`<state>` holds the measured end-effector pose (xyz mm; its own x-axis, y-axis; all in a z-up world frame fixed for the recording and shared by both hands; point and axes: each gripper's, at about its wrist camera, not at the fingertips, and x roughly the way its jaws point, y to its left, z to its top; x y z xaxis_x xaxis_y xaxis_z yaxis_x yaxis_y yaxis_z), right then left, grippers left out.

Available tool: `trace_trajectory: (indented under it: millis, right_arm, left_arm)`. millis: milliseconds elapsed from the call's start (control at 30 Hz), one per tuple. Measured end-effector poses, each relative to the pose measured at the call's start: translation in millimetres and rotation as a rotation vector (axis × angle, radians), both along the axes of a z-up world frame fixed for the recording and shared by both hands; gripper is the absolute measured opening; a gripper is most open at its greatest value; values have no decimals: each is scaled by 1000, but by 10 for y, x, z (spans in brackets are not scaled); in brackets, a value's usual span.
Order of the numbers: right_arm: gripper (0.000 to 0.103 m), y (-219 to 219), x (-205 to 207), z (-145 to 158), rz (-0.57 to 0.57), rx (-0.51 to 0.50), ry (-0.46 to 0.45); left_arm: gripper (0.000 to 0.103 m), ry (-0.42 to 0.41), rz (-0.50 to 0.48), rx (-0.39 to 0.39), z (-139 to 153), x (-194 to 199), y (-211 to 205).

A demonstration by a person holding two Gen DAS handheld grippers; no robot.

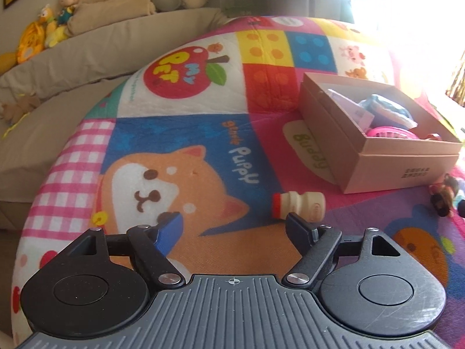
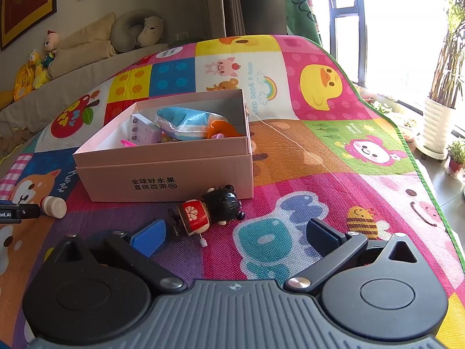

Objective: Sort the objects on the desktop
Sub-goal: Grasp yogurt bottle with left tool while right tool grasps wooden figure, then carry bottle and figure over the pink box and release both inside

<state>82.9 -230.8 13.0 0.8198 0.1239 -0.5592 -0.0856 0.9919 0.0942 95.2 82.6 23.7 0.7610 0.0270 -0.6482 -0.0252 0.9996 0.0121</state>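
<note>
Blue pads: the left claw [image 1: 234, 228] has one blue-faced finger [image 1: 170, 232] at lower left of its view and a dark finger at lower right; the jaws stand apart, released, with only the play mat between them.
Left claw contact: the small cream bottle with a red cap [image 1: 298, 205] lies on its side just past the right fingertip, outside the gap; whether tip and bottle touch I cannot tell.
Right claw [image 2: 234, 237]: jaws spread wide, released, nothing gripped.
Right claw neighbour: the wind-up doll [image 2: 213, 210], black-haired with a red body, lies on the mat just beyond the left blue pad [image 2: 149, 238], at centre of the frame, not between the fingers.
Cardboard box [image 2: 165, 180]: open-topped, behind the doll at centre left of the right view; a blue-and-white packet, a pink item and an orange item lie inside.
Play mat [image 1: 203, 133]: colourful cartoon patchwork covering the bench.
Background: plush toys [image 1: 52, 26] on a beige sofa, upper left.
</note>
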Motion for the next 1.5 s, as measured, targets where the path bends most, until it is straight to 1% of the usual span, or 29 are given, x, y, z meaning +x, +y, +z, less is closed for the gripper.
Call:
trace_trajectory:
  millis: [100,200,267,333,367,400,467,533,633,667,700,733,800,867,1000,1033,1067,1100,1167,1233,1267,1333,1400,1433,1500]
  right_arm:
    - [103,1,0,0,0,0,0]
    - [103,1,-1,0,0,0,0]
    - [103,2,-2,0,-1,-2,-1]
    - [103,5,-6,1,-2,-4,-3]
    - [103,8,-9,1,-2,-6,-4]
    - [103,13,-10,4,0,-8,-5]
    - [103,35,-14,15,3,-23,-7]
    - [103,82,-28,43,34,-53,-23]
    - [103,234,-29,99,128,-199,-87]
    - [103,286,15,107,174,-248,-82]
    - [103,315,64,104,218,-269,-61]
    - [103,330,125,100,260,-267,-37]
    - [98,318,222,87,296,-230,-5]
    - [85,304,332,63,302,-203,39]
    - [77,254,507,-1,288,-156,123]
    - [69,241,520,-3,292,-143,141]
    - [64,216,516,11,299,-121,155]
    - [64,207,496,46,299,-117,168]
    - [64,181,377,193,307,-117,138]
    - [64,144,196,459,323,-126,67]
    - [64,113,96,647,331,-127,16]
    - [64,46,-54,1124,350,-124,-107]
    - [64,2,-79,1512,339,-126,-194]
    - [64,-24,-39,1728,333,-118,-225]
    - [64,-51,94,1986,333,-88,-241]
  left_arm:
    - [84,-10,-53,-32,13,-7,-116]
    - [83,-17,-74,-32,-2,60,-279]
    - [81,-18,-69,-16,-30,143,-373]
    - [72,-7,-54,4,-81,226,-431]
    - [62,4,-47,10,-104,258,-446]
    - [49,15,-43,9,-120,275,-445]
    - [48,17,-47,-3,-112,248,-423]
    - [48,3,-58,-6,-65,164,-398]
    - [48,0,-80,-23,-7,0,-362]
    - [48,4,-87,-33,3,-59,-354]
    - [48,10,-94,-45,9,-112,-348]
    - [48,14,-98,-54,12,-157,-345]
    - [48,22,-108,-80,17,-258,-345]
    - [48,26,-123,-96,22,-330,-358]
    - [48,26,-136,-100,31,-389,-409]
    - [48,24,-138,-104,49,-399,-419]
    - [48,18,-141,-110,79,-413,-430]
    - [48,11,-147,-118,123,-425,-442]
    - [48,-11,-164,-150,274,-426,-466]
    - [48,-64,-195,-180,517,-402,-493]
    - [48,-103,-212,-181,663,-371,-519]
    - [48,-195,-242,-152,954,-282,-608]
    - [48,-270,-265,-113,1176,-158,-717]
    - [48,-291,-272,-102,1245,-78,-775]
    - [48,-300,-278,-91,1300,110,-870]
